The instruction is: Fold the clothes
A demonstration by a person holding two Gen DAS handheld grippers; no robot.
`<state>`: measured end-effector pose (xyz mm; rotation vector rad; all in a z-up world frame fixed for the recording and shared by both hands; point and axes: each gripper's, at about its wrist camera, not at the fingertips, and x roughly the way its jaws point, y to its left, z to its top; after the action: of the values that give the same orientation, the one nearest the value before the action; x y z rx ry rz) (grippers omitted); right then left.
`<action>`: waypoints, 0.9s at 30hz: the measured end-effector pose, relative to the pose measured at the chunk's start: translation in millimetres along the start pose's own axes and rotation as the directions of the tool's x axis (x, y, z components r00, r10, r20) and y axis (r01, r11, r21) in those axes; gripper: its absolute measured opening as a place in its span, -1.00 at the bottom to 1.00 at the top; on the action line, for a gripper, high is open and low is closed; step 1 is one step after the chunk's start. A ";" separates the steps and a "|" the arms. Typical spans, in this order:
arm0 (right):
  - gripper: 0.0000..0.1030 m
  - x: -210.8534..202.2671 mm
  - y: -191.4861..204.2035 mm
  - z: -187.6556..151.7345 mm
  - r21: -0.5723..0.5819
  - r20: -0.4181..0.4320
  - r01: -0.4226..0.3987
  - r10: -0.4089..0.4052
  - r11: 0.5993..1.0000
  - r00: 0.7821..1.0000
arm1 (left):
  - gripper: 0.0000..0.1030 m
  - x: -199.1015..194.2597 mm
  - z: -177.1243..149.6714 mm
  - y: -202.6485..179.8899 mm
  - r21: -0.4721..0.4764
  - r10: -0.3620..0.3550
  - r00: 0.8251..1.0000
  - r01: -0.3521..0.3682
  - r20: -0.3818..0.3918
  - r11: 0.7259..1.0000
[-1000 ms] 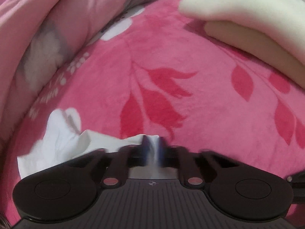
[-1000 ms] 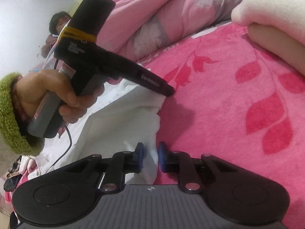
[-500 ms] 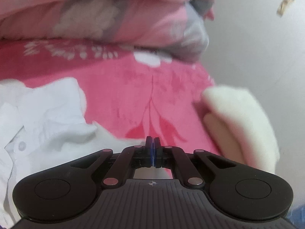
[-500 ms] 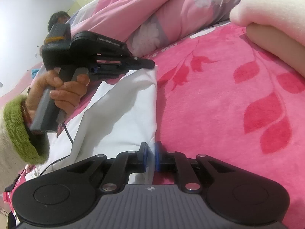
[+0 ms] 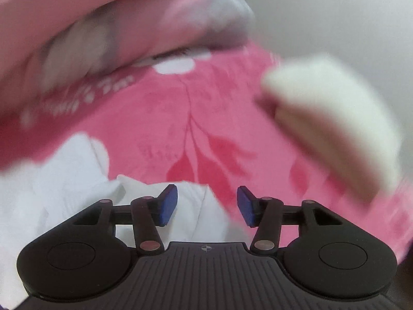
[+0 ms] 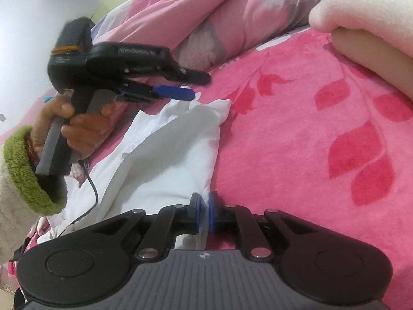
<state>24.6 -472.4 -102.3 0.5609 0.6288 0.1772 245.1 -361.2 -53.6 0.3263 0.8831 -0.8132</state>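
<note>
White shirt lies on the pink blanket, doubled along a straight edge running from the right gripper up to a corner near the left gripper. Right gripper's jaws are pinched on the near corner of that edge; left gripper's jaws stand wide apart with nothing between them, hovering just above the far corner. My read: one fold of the shirt is being set down. To do it well, hold the right pinch low and steady so the edge stays straight, and lower, don't drag, or the thin cloth will bunch. Far corner looks a bit rumpled, so it may need flattening. Left hand grips the handle with the tool roughly level, pointing across the bed; left view is motion-blurred. Cream folded pile sits well apart.
</note>
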 end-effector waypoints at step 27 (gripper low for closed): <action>-0.86 -11.1 -37.3 -2.6 0.144 0.002 -0.177 0.179 0.974 0.984 | -0.25 -256.6 -16.2 115.4 -0.434 -0.019 0.934 0.183 0.356 0.882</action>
<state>13.8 -506.0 -118.8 0.7563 0.6049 0.3060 227.7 -149.1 131.2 -0.2818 0.7385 -0.7024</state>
